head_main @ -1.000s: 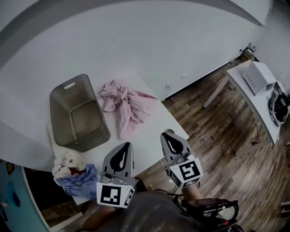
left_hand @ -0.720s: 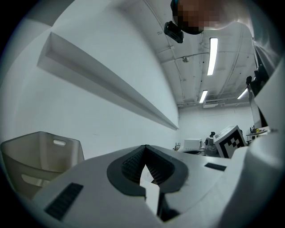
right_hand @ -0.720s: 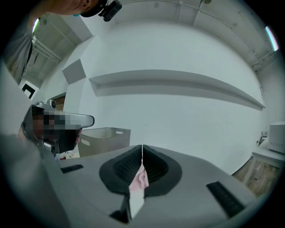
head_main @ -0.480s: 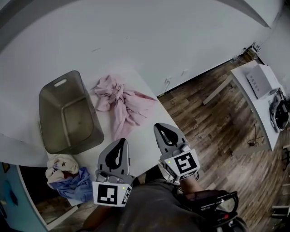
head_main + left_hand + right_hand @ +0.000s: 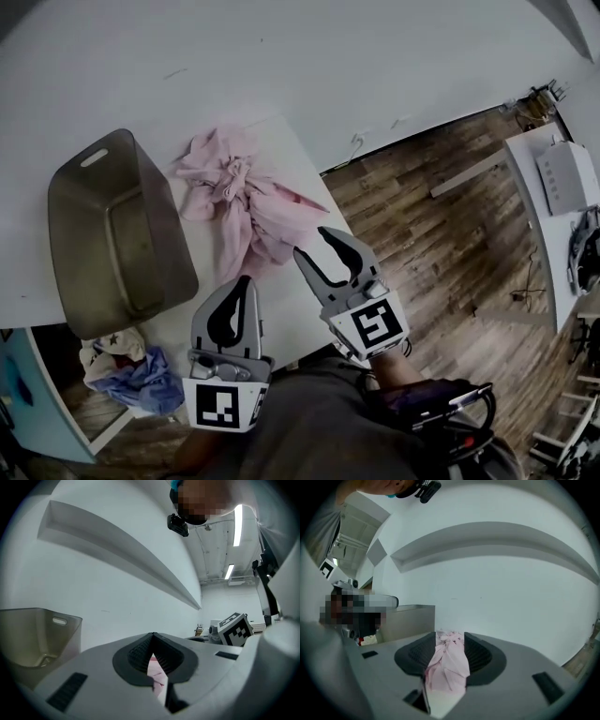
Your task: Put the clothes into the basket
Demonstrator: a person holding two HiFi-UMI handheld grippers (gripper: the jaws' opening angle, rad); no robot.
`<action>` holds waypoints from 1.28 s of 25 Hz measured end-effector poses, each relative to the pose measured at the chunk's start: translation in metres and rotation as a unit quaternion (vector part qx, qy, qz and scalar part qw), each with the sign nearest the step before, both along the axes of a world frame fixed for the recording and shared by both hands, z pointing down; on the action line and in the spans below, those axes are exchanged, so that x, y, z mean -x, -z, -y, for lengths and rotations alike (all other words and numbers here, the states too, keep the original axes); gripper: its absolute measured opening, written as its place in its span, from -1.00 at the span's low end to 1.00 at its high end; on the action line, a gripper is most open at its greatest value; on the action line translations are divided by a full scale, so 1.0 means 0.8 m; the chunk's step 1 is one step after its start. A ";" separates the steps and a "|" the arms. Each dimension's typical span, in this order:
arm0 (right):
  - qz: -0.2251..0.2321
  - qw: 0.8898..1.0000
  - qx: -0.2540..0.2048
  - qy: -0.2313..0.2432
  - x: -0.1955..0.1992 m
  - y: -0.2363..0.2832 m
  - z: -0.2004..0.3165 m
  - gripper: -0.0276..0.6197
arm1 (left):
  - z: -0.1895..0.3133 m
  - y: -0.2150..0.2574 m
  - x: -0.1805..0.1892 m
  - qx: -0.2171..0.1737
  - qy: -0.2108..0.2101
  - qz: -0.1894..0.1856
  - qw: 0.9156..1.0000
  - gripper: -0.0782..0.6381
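Clothes flank one grey plastic basket (image 5: 94, 159): one crumpled pink garment (image 5: 239, 197), one white-and-blue heap (image 5: 127, 370). Left gripper (image 5: 242, 281) clenched, right gripper (image 5: 309, 240) with jaws opening, both empty.

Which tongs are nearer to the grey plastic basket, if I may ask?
Left. The left tongs sit just right of the grey plastic basket; the right tongs, opening with nothing between them, are farther right, beside the crumpled pink garment.
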State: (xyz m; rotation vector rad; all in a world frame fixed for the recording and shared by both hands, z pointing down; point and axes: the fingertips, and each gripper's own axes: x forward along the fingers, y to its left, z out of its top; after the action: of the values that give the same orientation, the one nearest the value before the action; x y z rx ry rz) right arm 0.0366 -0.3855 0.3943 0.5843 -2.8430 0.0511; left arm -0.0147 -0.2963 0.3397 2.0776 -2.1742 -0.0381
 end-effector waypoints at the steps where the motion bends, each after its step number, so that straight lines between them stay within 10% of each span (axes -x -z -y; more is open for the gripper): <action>1: -0.006 1.000 0.003 0.003 0.004 -0.008 0.007 -0.28 | 0.006 -0.004 0.004 0.002 0.004 -0.002 1.000 -0.76; 16: -0.093 0.986 0.117 0.069 0.063 -0.163 0.087 0.58 | 0.071 -0.100 0.056 0.082 0.067 -0.070 0.992 -0.76; 27: -0.117 0.965 0.201 0.122 0.090 -0.220 0.077 0.61 | 0.073 -0.132 0.057 0.115 0.094 -0.085 0.985 -0.76; 32: -0.115 0.963 0.209 0.122 0.092 -0.219 0.072 0.24 | 0.061 -0.123 0.057 0.116 0.106 -0.077 0.985 -0.76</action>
State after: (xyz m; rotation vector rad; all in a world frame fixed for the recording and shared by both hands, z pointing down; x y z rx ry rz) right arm -0.0367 -0.4428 0.5696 0.1388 -2.5425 0.4921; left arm -0.0602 -0.3447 0.4380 1.6576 -2.1797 0.0304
